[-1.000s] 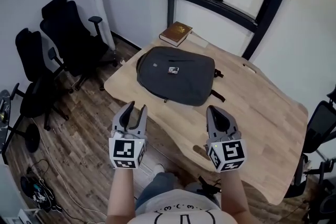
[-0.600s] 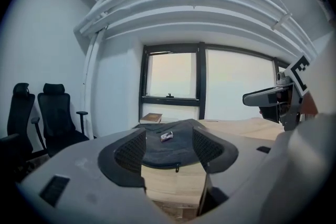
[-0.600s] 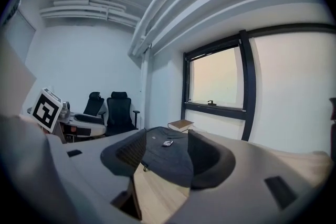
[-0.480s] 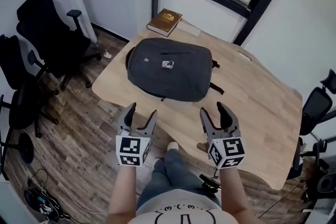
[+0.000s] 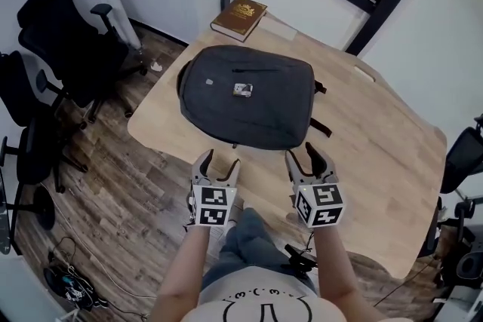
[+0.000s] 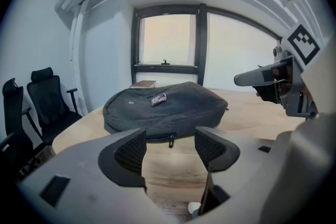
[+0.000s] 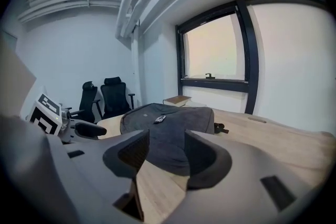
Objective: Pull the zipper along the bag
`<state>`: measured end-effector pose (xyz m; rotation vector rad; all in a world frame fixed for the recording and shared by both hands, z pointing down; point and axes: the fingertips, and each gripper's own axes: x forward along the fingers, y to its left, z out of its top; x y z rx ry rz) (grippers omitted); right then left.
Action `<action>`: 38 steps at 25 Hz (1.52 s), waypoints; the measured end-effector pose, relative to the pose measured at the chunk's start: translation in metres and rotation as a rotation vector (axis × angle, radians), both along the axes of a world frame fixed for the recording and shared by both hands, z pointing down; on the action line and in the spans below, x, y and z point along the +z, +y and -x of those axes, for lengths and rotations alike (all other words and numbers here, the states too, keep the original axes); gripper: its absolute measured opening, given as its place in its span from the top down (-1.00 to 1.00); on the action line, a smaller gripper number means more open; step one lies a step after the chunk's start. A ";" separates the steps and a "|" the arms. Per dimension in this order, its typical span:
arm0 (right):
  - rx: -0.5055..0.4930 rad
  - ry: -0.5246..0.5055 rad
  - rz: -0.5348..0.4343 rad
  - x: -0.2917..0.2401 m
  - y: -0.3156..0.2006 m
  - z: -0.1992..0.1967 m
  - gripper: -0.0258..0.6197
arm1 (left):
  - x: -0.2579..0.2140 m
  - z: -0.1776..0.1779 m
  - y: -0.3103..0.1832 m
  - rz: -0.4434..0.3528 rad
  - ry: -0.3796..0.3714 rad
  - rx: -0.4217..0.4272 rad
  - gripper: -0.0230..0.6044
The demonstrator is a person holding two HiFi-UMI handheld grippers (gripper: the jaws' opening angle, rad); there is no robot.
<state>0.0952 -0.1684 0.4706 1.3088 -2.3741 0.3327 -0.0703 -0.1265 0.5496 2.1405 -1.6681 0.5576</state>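
Note:
A dark grey backpack [image 5: 245, 98] lies flat on the wooden table [image 5: 377, 154], with a small label on top. Its zipper pull [image 6: 170, 140] hangs at the near edge and shows as a small tab [image 5: 234, 145] in the head view. My left gripper [image 5: 219, 161] hovers just short of that edge, its jaws opening and nothing between them. My right gripper [image 5: 308, 154] is beside it near the bag's near right corner, its jaws closing a little but still apart and empty. In the gripper views the bag [image 7: 168, 123] lies ahead of both grippers.
A brown book [image 5: 238, 17] lies at the table's far edge by the window. Black office chairs [image 5: 72, 34] stand on the wood floor to the left. Bag straps [image 5: 321, 128] trail off the backpack's right side.
Both grippers have moved forward to the bag's near edge. The left jaws went from narrow to wide, and the right jaws went from shut to apart.

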 end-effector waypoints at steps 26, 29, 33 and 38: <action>-0.062 0.036 0.148 0.075 -0.067 0.004 0.76 | 0.091 -0.011 -0.041 0.250 -0.245 -0.276 0.78; -0.073 0.030 0.150 0.074 -0.065 0.004 0.76 | 0.082 -0.009 -0.034 0.236 -0.251 -0.259 0.79; -0.083 0.024 0.149 0.075 -0.065 0.006 0.76 | 0.072 -0.010 -0.028 0.200 -0.237 -0.224 0.86; -0.085 0.034 0.144 0.076 -0.065 0.005 0.76 | 0.072 -0.011 -0.044 0.156 -0.279 -0.158 0.85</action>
